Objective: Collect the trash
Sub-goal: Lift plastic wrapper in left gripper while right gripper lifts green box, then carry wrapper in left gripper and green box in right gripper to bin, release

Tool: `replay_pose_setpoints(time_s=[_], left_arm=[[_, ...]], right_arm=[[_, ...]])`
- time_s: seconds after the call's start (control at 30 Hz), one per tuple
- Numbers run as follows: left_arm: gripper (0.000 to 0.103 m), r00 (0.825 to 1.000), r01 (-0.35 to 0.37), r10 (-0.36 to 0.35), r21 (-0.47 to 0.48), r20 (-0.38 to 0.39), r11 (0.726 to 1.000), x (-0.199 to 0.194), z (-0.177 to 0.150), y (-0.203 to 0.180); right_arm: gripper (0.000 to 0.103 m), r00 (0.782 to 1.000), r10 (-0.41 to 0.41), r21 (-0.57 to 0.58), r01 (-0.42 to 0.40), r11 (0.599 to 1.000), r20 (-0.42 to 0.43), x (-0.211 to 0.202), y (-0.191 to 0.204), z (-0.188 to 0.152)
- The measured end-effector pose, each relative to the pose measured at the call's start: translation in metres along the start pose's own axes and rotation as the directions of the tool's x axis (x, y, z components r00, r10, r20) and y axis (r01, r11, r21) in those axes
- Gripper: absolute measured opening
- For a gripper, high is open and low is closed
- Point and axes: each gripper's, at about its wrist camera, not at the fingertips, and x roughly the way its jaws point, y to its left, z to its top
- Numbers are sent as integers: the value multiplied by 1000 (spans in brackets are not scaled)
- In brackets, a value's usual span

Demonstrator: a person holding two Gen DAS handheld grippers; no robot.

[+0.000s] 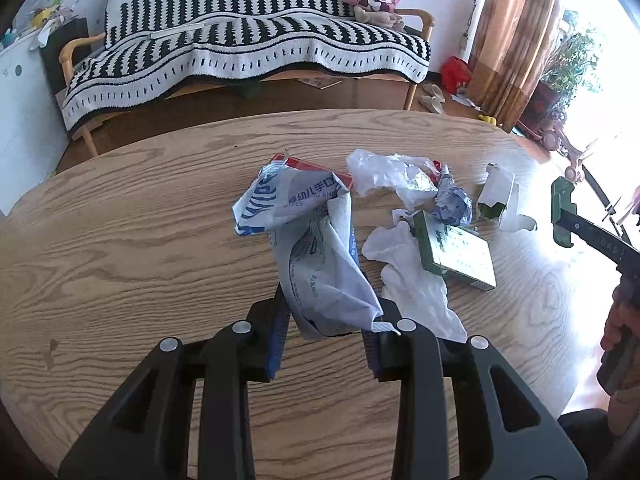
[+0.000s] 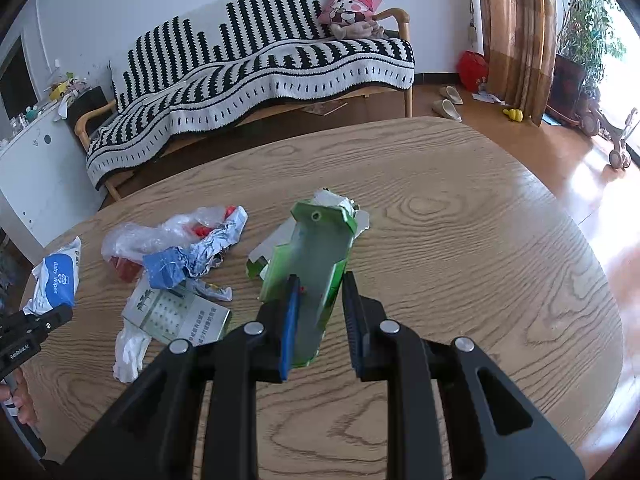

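Observation:
Trash lies on a wooden table (image 1: 120, 240). In the left wrist view my left gripper (image 1: 328, 320) is shut on a crumpled white and blue baby wipes wrapper (image 1: 312, 240), which stands up from its fingers. To its right lie a clear plastic bag (image 1: 384, 172), a crumpled foil ball (image 1: 452, 204), a green and white box (image 1: 456, 256) and white tissue (image 1: 416, 292). In the right wrist view my right gripper (image 2: 320, 316) is shut on a flattened green carton (image 2: 308, 272). The wrapper (image 2: 56, 276) and left gripper's fingers (image 2: 36, 328) show at the left.
A bench with a black and white striped blanket (image 2: 260, 76) stands beyond the table's far edge. A curtain (image 2: 516, 32), plants, shoes and a red bag are on the floor at the right. A white cabinet (image 2: 36, 176) stands at the left.

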Motion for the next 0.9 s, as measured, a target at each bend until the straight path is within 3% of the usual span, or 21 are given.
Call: replay_pose_setpoints(time_s=[0.13, 0.2, 0.3, 0.43, 0.5, 0.53, 0.63, 0.77, 0.83, 0.9], left_arm=[[31, 997, 65, -65, 2, 51, 998, -26, 6, -9], [31, 991, 97, -98, 20, 96, 995, -43, 9, -21], [31, 970, 176, -183, 52, 159, 983, -75, 10, -54], [31, 932, 305, -324, 130, 165, 943, -107, -6, -128], [31, 905, 389, -410, 169, 114, 906, -111, -19, -167], [31, 874, 470, -485, 179, 44, 864, -110, -29, -197], [31, 818, 574, -564, 223, -112, 788, -100, -54, -264], [31, 787, 614, -546, 286, -288, 735, -74, -112, -349], [31, 777, 617, -501, 306, -381, 725, -49, -148, -380], [31, 788, 593, -435, 348, -436, 726, -27, -175, -397]], right_arm=[[22, 999, 41, 49, -42, 998, 22, -10, -6, 4], [22, 992, 92, 108, -101, 989, 83, -31, -12, 6], [22, 971, 156, 169, -187, 968, 180, -66, -18, 5], [22, 940, 192, 250, -265, 931, 282, -111, -43, -19], [22, 944, 148, 258, -228, 939, 294, -133, -64, -43], [22, 950, 121, 265, -200, 943, 287, -145, -84, -60], [22, 971, 47, 295, -116, 949, 233, -172, -138, -99], [22, 988, -38, 413, -28, 910, 150, -207, -221, -173], [22, 994, -51, 465, 1, 885, 96, -204, -246, -208], [22, 1000, -8, 540, -1, 842, 14, -185, -267, -249]])
